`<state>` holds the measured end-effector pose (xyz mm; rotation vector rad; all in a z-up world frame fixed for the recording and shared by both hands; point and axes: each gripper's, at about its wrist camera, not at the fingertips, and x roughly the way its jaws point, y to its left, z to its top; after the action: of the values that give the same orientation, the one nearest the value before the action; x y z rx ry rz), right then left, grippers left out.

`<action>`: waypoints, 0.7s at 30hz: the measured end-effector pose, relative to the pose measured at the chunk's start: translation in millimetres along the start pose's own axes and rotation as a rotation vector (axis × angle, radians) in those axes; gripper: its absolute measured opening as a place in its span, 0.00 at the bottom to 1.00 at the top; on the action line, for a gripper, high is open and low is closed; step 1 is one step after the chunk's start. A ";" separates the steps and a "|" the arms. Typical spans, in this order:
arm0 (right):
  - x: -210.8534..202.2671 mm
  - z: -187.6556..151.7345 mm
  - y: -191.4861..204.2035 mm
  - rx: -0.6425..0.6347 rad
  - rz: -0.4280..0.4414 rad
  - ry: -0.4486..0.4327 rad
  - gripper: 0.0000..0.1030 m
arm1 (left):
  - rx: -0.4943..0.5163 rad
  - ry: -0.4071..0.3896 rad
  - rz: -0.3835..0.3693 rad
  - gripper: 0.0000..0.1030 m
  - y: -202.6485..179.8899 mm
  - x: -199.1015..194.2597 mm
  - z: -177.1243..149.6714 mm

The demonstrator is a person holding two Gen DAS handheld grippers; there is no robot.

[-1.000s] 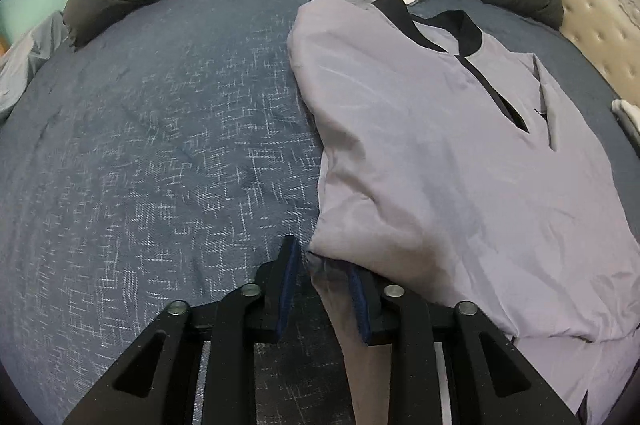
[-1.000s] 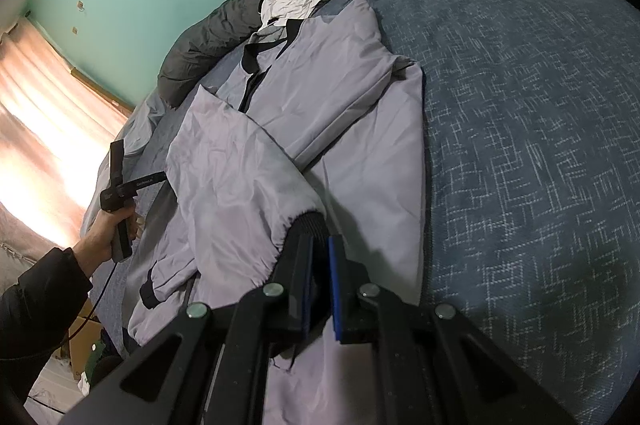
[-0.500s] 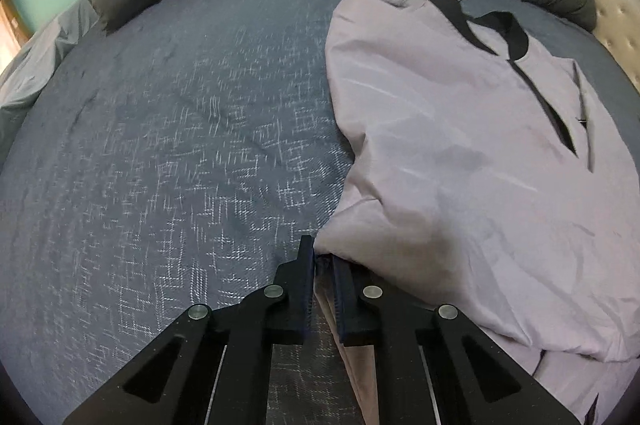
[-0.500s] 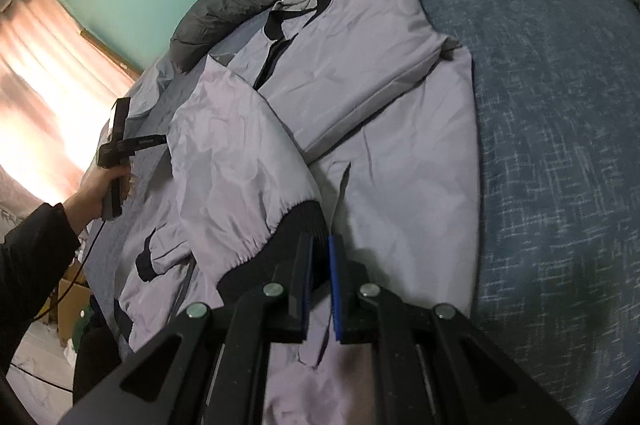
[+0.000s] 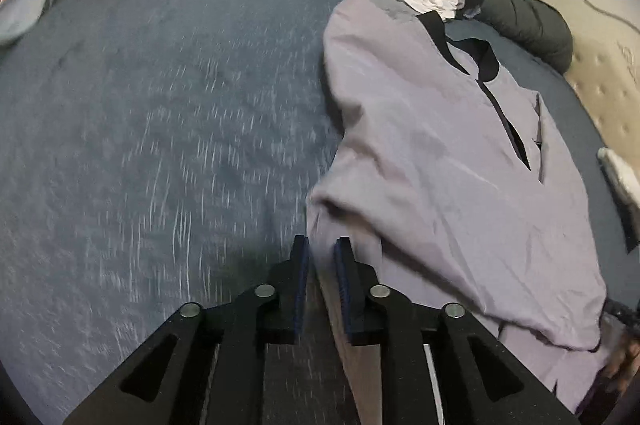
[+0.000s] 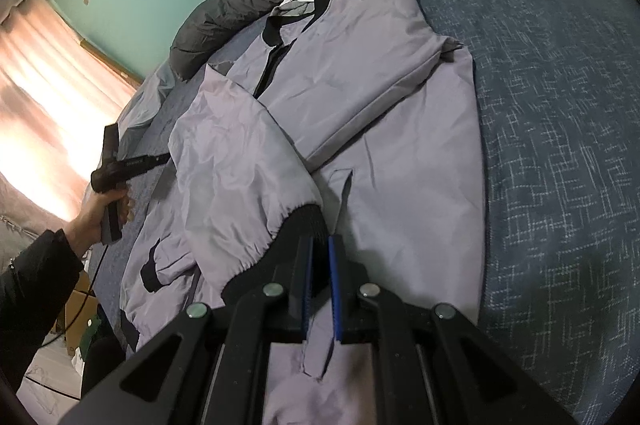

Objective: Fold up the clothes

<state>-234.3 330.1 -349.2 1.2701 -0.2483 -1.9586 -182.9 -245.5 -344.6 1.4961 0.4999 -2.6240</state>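
Left gripper [image 5: 322, 249] jaws opening, jacket [image 6: 400, 129] fold between them — back off straight. Right gripper [image 6: 320, 249] pinches black cuff [image 6: 306, 221]; lay it flat mid-bed [image 6: 560, 105].

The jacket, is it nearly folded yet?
Not yet. Both sleeves already lie folded across the jacket. The right gripper is shut on the black cuff of one sleeve. The left gripper is opening, with the jacket's edge between its jaws. The body still lies long on the bed, so it still needs folding.
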 end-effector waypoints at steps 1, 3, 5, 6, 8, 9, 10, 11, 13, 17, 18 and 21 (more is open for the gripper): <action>0.4 -0.2 0.3 0.000 -0.001 0.001 0.07 | -0.023 0.005 -0.026 0.27 6.6 6.4 0.9; 0.9 -0.8 0.5 0.000 -0.003 0.002 0.07 | -0.063 0.007 -0.061 0.27 12.4 9.8 -4.2; 0.9 -1.0 0.3 0.001 -0.004 0.003 0.07 | -0.082 0.006 -0.074 0.27 17.2 15.6 -4.5; 0.8 -1.0 0.2 0.001 -0.005 0.003 0.07 | -0.074 0.012 -0.064 0.27 16.0 16.9 -4.8; 1.2 -0.7 -0.2 0.001 -0.005 0.003 0.07 | -0.047 0.020 -0.036 0.09 11.9 17.8 -3.4; 1.2 -0.4 -0.7 0.001 -0.005 0.003 0.07 | -0.031 0.023 -0.018 0.06 9.2 17.6 -1.8; 1.2 0.0 -1.2 0.001 -0.004 0.004 0.07 | -0.014 0.025 -0.001 0.03 6.4 17.5 -0.3; 1.5 0.5 -1.1 0.001 -0.004 0.004 0.07 | 0.003 0.028 0.016 0.03 3.7 17.3 1.3; 1.8 1.3 -0.9 -0.001 -0.004 0.002 0.07 | 0.041 0.036 0.065 0.02 -1.1 15.8 4.6; 2.2 0.8 1.1 -0.009 0.000 0.005 0.07 | 0.065 0.051 0.116 0.03 -0.3 20.2 5.9; 2.2 0.6 1.6 -0.012 0.000 0.006 0.07 | 0.081 0.053 0.139 0.03 -2.6 22.8 5.1; -0.4 0.8 -0.1 -0.007 0.001 0.000 0.07 | 0.126 0.043 0.198 0.03 -11.1 26.0 3.3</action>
<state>-235.0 330.1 -348.6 1.2655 -0.2412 -1.9573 -201.7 -233.6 -362.4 1.5510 0.1809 -2.5161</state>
